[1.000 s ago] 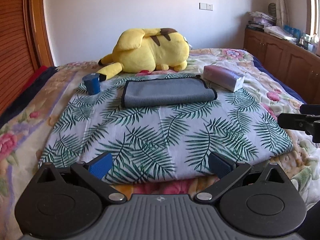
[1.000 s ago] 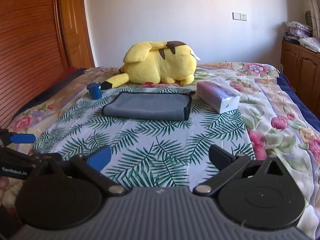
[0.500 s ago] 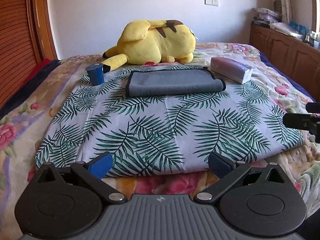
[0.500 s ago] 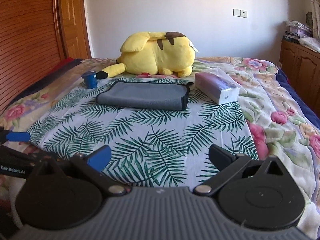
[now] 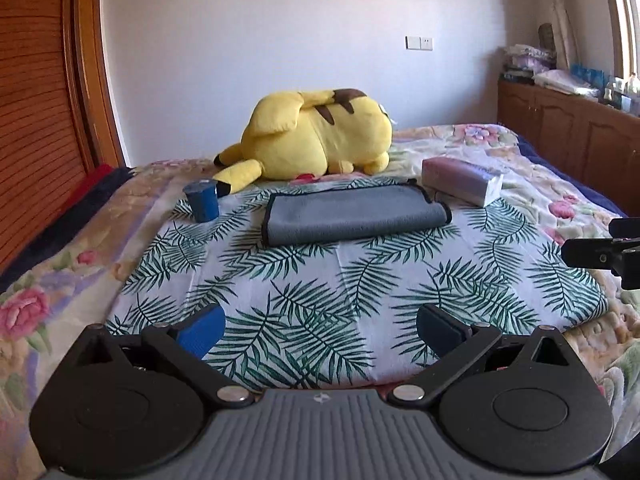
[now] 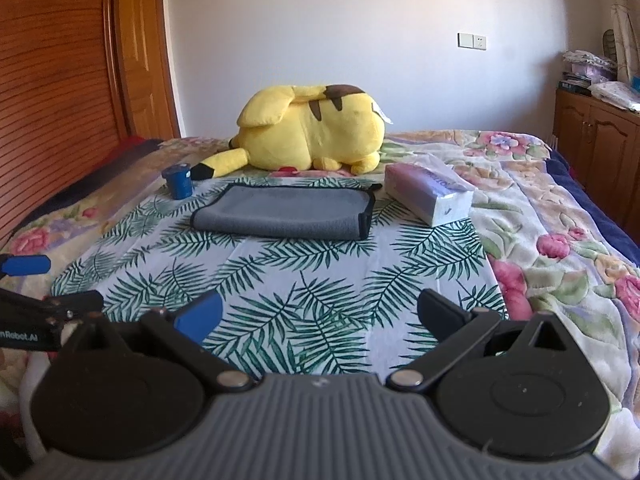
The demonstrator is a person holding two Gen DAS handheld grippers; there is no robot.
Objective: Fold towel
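A floral-quilted bed (image 5: 532, 184) carries a white palm-leaf printed sheet (image 5: 340, 288). At the sheet's far edge lies a big yellow plush toy (image 5: 320, 136), and just before it the folded grey towel with black trim (image 5: 352, 214), between a pale tissue pack (image 5: 460, 182) and a small blue cup (image 5: 202, 200). The left claw (image 5: 320, 328) and right claw (image 6: 320, 316) both gape wide, holding nothing, at the sheet's near edge.

A home bedroom: a bed (image 5: 532, 184) under a floral quilt with a palm-leaf sheet (image 5: 360, 288) over it, a yellow plush toy (image 5: 320, 136) lying near the far wall, wooden cabinets (image 5: 568, 124) piled with linens alongside, and a slatted wooden wardrobe (image 6: 60, 80) opposite.
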